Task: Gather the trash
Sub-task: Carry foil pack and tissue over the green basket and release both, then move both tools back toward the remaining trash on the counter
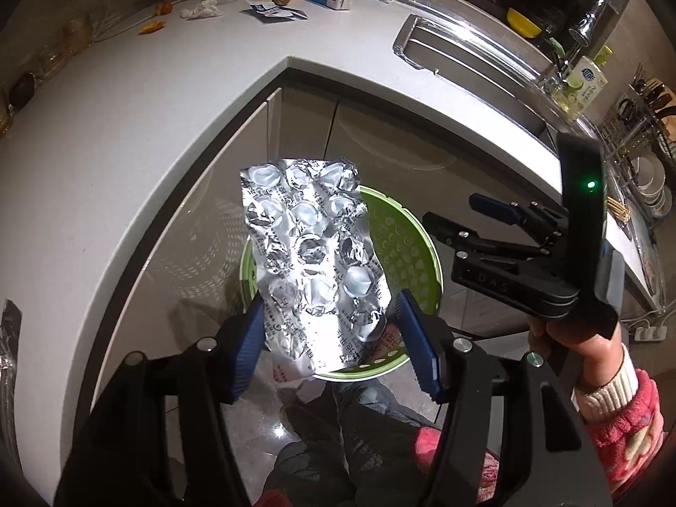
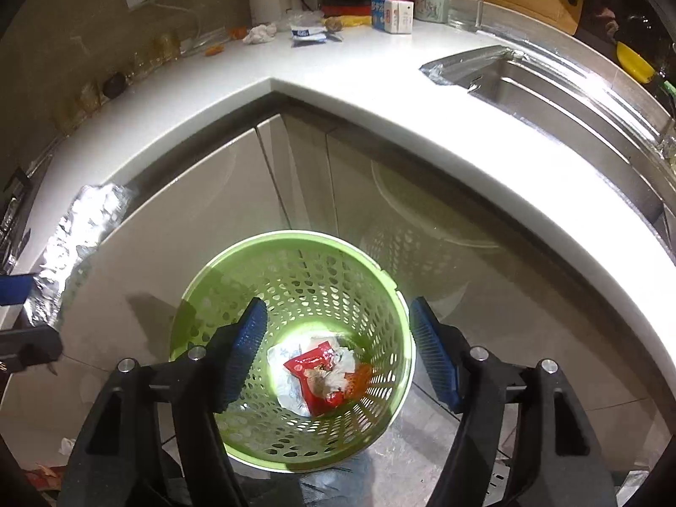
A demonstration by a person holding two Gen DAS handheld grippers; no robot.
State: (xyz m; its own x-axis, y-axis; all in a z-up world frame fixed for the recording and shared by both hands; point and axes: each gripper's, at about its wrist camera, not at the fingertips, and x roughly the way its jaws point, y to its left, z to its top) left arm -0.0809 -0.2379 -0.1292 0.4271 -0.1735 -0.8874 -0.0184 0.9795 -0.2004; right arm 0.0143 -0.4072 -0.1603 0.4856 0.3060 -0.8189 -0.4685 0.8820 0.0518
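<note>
We find the left gripper (image 1: pixel 329 338) closed on an emptied foil blister sheet (image 1: pixel 314 262), its blue ribbed pads pressing the sheet's lower edges; the crinkled silver sheet stands upright over the green bin (image 1: pixel 422 249). Only the left wrist view shows this sheet whole. The right wrist view shows a mere foil edge at its left margin, but alone reveals the bin's interior. The right gripper (image 2: pixel 338 350) stands wide apart above the bin (image 2: pixel 291 270), nothing between its fingers. At the bottom of the round, perforated plastic basket we note a red wrapper (image 2: pixel 314 369) among crumpled white scraps. The bin sits on a glossy floor before pale cabinet doors (image 2: pixel 211 194). Beyond, a white L-shaped countertop (image 2: pixel 380 97) carries a milk carton (image 2: pixel 395 14) and scattered litter, beside a steel sink (image 2: pixel 549 84).
</note>
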